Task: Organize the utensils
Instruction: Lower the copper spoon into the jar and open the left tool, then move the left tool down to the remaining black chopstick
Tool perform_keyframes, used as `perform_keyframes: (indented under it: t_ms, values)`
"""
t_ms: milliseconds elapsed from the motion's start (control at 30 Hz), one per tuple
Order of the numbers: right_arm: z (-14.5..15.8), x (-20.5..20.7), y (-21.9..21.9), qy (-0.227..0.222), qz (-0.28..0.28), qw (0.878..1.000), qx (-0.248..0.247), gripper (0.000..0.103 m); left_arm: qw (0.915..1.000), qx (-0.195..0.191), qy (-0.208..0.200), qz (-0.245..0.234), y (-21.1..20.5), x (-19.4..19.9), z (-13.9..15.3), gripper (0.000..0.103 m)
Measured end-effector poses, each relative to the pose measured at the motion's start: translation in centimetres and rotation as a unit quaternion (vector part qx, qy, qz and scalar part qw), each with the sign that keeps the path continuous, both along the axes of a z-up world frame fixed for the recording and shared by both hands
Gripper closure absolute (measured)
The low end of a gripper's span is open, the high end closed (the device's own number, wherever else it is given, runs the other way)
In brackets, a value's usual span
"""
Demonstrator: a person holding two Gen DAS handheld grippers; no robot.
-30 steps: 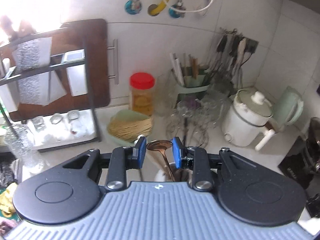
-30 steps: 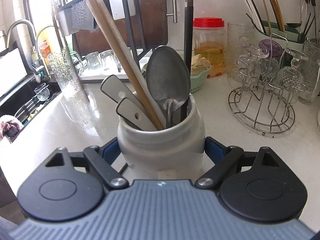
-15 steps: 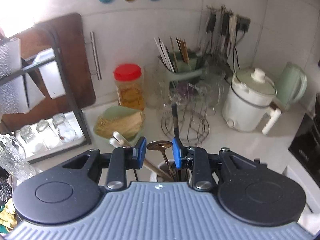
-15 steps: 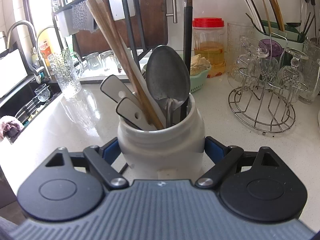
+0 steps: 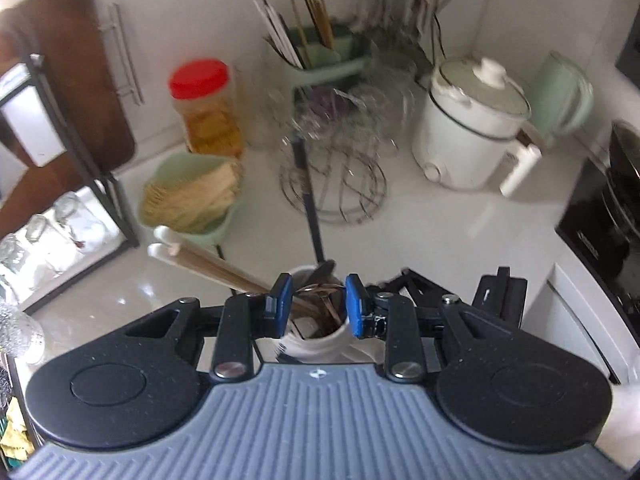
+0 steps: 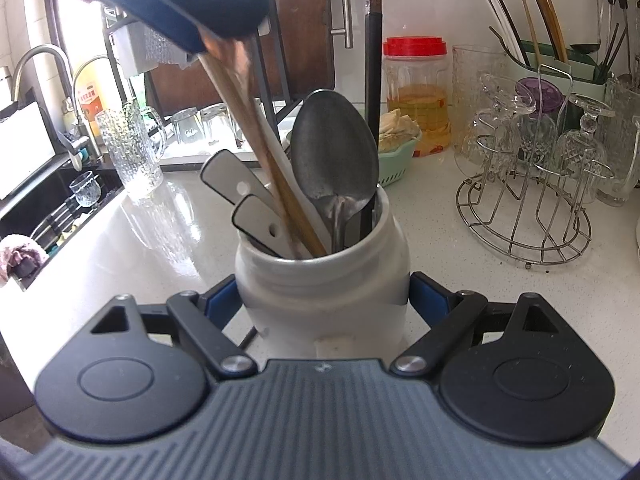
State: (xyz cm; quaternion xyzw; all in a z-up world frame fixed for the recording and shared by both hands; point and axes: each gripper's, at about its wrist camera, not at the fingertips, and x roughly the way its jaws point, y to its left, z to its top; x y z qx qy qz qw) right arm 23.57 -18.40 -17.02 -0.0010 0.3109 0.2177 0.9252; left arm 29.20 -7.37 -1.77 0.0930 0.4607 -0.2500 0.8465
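Observation:
A white ceramic jar (image 6: 322,280) stands on the white counter and holds several utensils: a steel spoon (image 6: 335,160), wooden chopsticks (image 6: 260,148), white-handled tools (image 6: 256,220) and a black rod (image 6: 374,80). My right gripper (image 6: 322,300) is shut on the jar's body. My left gripper (image 5: 315,302) hovers over the jar mouth (image 5: 316,332), shut on the bowl of a copper-coloured spoon (image 5: 320,292) whose handle points down into the jar. The left gripper's blue pad also shows in the right wrist view (image 6: 180,4), above the chopsticks.
A wire glass rack (image 6: 528,184) with upturned glasses stands right of the jar. A green basket (image 5: 192,196), a red-lidded jar (image 5: 208,108), a green chopstick holder (image 5: 320,60), a white cooker (image 5: 472,128), a green kettle (image 5: 564,96) and a black shelf rack (image 5: 76,140) line the back. A sink (image 6: 52,200) lies left.
My left gripper has come down over the jar with the copper spoon, lowering its handle in among the utensils. The right gripper and jar have not moved.

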Motion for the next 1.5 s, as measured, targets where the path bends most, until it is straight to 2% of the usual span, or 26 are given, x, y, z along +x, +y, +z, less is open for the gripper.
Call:
perform_keyframes:
  t_ms: [133,333,733,800,867,900,1033,1300,1500]
  values:
    - [-0.1,-0.1,-0.1,-0.004,-0.002,1.0,0.004,0.012,0.9986,0.025,0.023,-0.04,-1.3,0.9,-0.7,0.07]
    - [-0.1,-0.1,0.0,-0.005,0.0,1.0,0.002,0.012,0.9957,0.026,0.082,-0.035,-1.5,2.1,-1.8,0.07]
    - [-0.1,-0.2,-0.1,-0.01,0.002,1.0,0.001,0.012,0.9956,0.017,0.091,-0.011,-1.4,2.5,-2.3,0.069]
    - [-0.1,-0.2,-0.1,-0.01,0.002,1.0,0.002,0.012,0.9957,0.02,0.091,-0.001,-1.3,2.6,-2.3,0.067]
    - [-0.1,-0.2,-0.1,-0.009,0.003,1.0,0.001,0.012,0.9958,0.015,0.09,0.011,-1.1,2.7,-2.2,0.053]
    - [0.0,-0.2,0.0,-0.008,0.004,1.0,0.0,0.012,0.9959,0.009,0.089,0.014,-1.0,2.7,-2.0,0.053]
    - [0.0,-0.1,0.1,-0.007,0.006,1.0,-0.004,0.012,0.9976,-0.01,0.065,0.021,-0.5,2.3,-0.8,0.052]
    - [0.2,0.1,0.1,-0.003,0.012,1.0,-0.01,0.012,0.9978,-0.037,-0.017,0.052,1.2,0.8,2.0,0.052]
    - [0.3,0.3,0.2,0.003,0.015,1.0,-0.012,0.012,0.9904,-0.068,-0.071,0.098,3.8,0.0,3.3,0.052]
